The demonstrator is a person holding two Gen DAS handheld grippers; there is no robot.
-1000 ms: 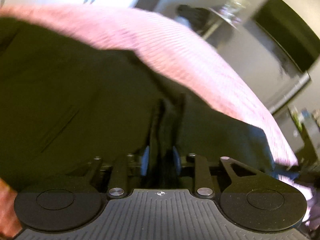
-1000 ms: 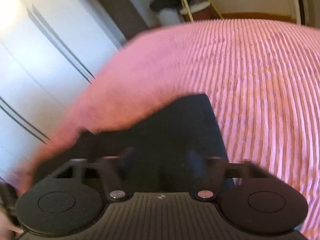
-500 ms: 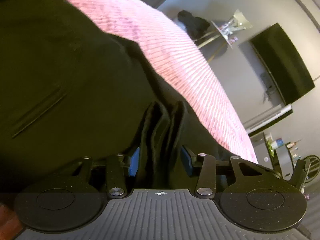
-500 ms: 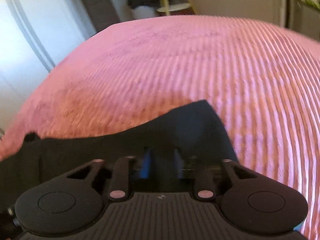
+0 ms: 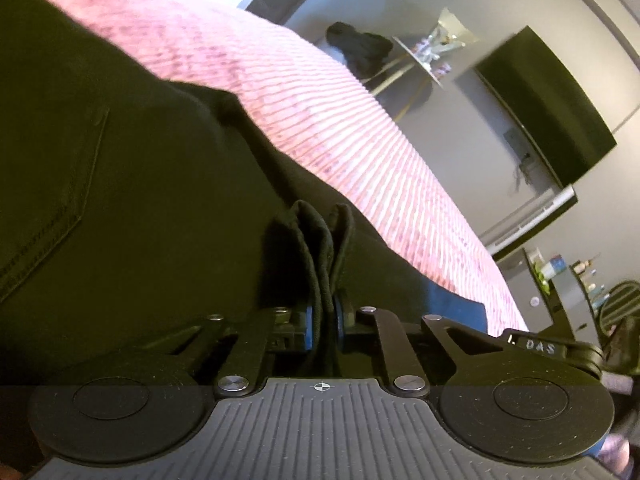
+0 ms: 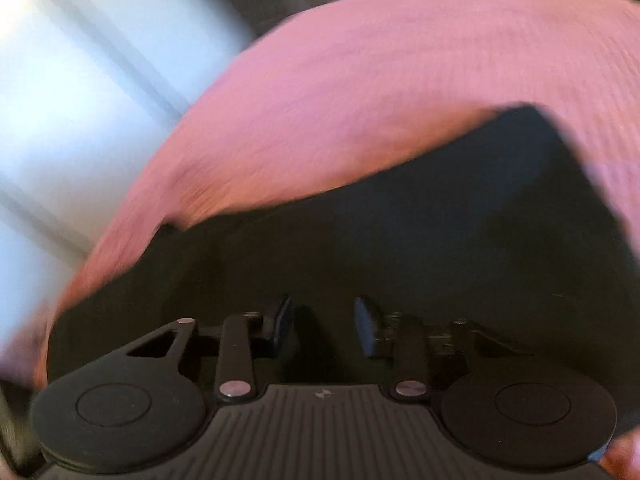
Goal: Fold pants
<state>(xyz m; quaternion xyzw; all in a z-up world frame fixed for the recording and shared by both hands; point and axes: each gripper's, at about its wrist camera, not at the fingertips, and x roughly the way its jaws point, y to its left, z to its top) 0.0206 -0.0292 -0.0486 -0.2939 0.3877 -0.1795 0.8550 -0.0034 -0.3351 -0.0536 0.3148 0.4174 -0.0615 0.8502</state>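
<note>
Dark pants lie on a pink ribbed bedspread. A stitched back pocket shows at the left of the left wrist view. My left gripper is shut on a bunched fold of the pants, which sticks up between its blue pads. In the blurred right wrist view the pants spread over the bedspread, with one corner at the upper right. My right gripper is open just above the cloth and holds nothing.
Past the bed's far edge stand a wall-mounted TV, a small side table with a dark bundle beside it, and shelves with small items. White closet doors lie to the left of the bed.
My right gripper was shut on the pants' edge half a second ago and has now opened and let go. My left gripper keeps its hold and has shifted slightly.
</note>
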